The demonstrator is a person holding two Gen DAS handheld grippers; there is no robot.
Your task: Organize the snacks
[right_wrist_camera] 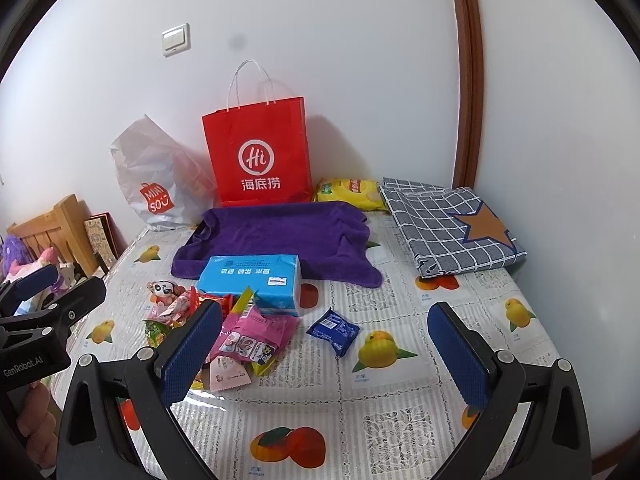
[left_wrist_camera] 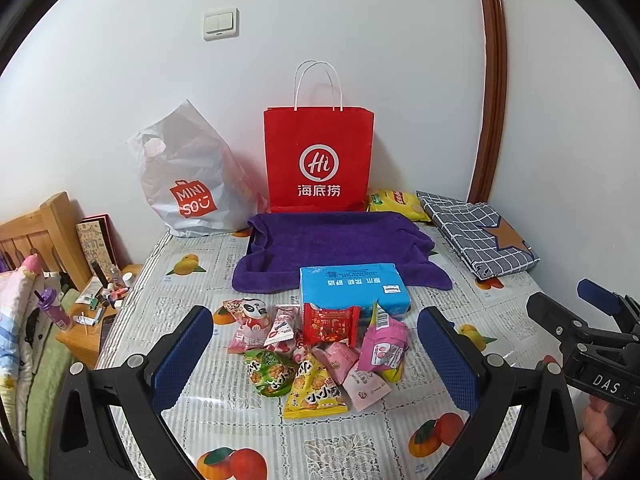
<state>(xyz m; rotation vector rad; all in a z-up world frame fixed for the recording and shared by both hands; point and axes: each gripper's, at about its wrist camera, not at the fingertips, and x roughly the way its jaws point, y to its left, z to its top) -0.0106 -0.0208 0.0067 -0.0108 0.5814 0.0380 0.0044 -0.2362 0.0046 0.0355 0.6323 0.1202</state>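
Meanwhile, crinkly foil snack packets [left_wrist_camera: 316,356] lie heaped just before the boxy blue tissue pack [left_wrist_camera: 354,286], between the wide-open, empty left gripper's [left_wrist_camera: 316,354] textured pads; right gripper [right_wrist_camera: 326,354] equally spread, empty.

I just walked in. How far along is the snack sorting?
Nothing looks sorted. The heap of small snack packets lies loose before the blue tissue pack; a dark blue packet lies apart. Left tool and right tool are open, empty. The red paper bag stands behind.

Both grippers [left_wrist_camera: 314,354] [right_wrist_camera: 324,346] hover (jaws spread wide).
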